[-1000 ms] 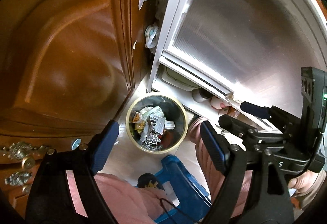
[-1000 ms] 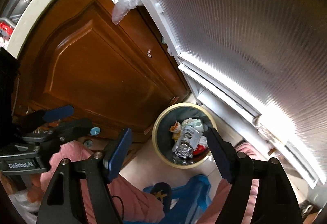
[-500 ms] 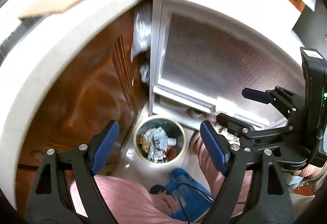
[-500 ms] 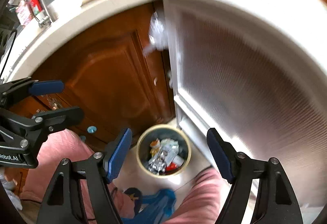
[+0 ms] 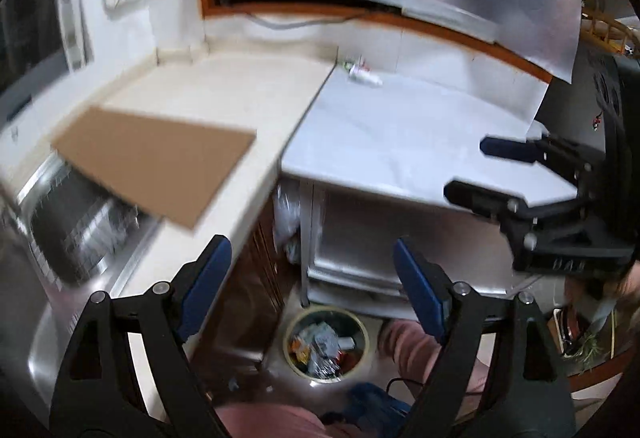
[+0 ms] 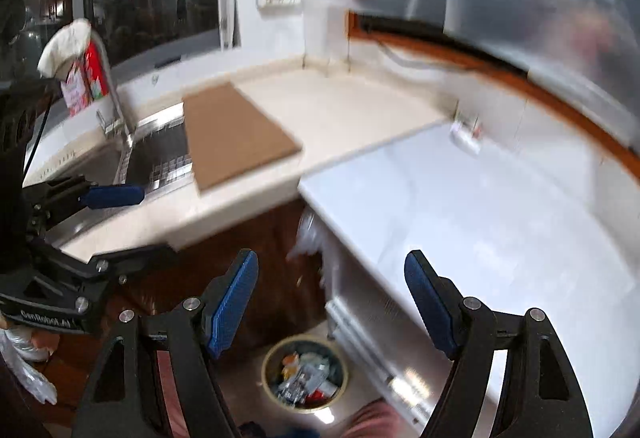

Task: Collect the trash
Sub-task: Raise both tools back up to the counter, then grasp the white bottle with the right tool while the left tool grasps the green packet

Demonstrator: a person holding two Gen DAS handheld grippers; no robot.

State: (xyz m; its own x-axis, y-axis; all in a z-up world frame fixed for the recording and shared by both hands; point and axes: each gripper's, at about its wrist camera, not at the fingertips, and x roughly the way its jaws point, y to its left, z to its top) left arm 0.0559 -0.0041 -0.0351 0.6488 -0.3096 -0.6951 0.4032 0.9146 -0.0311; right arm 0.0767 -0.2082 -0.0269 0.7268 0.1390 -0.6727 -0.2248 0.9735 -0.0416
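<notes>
Sink (image 6: 160, 162): far left, steel, sunk into the tabletop, partly under the board's left edge.
Red carton (image 6: 90, 78): behind the sink by the dark window, a pale cloth draped over its top.
Brown board (image 5: 156, 162): flat on the cream tabletop (image 5: 224, 86), left end overhanging the sink.
Left gripper (image 5: 310, 286): blue-padded fingers (image 5: 204, 286) wide apart, nothing between them, pointing downward past the tabletop edge; also seen at the left of the right wrist view, equally spread.
Wooden cabinet door (image 6: 224, 258): dark brown, below the cream tabletop, left of the white unit.
Clear plastic bag (image 5: 286, 222): hanging in the gap between the wooden door and the white unit.
Trash bin (image 5: 326, 344): round, pale-rimmed, on the floor near the foot of the white unit, well below both grippers; filled with crumpled foil, wrappers and red and orange scraps.
White unit top (image 5: 400, 134): smooth pale surface right of the cream tabletop, touching it edge to edge.
Small white item (image 5: 362, 76): lying at the far edge of the white top near the wall; too blurred to identify.
Right gripper (image 6: 332, 306): fingers (image 6: 234, 302) held wide apart and empty, aimed down over the bin.
Pink-clad legs (image 5: 412, 338): near, just right of the bin.
</notes>
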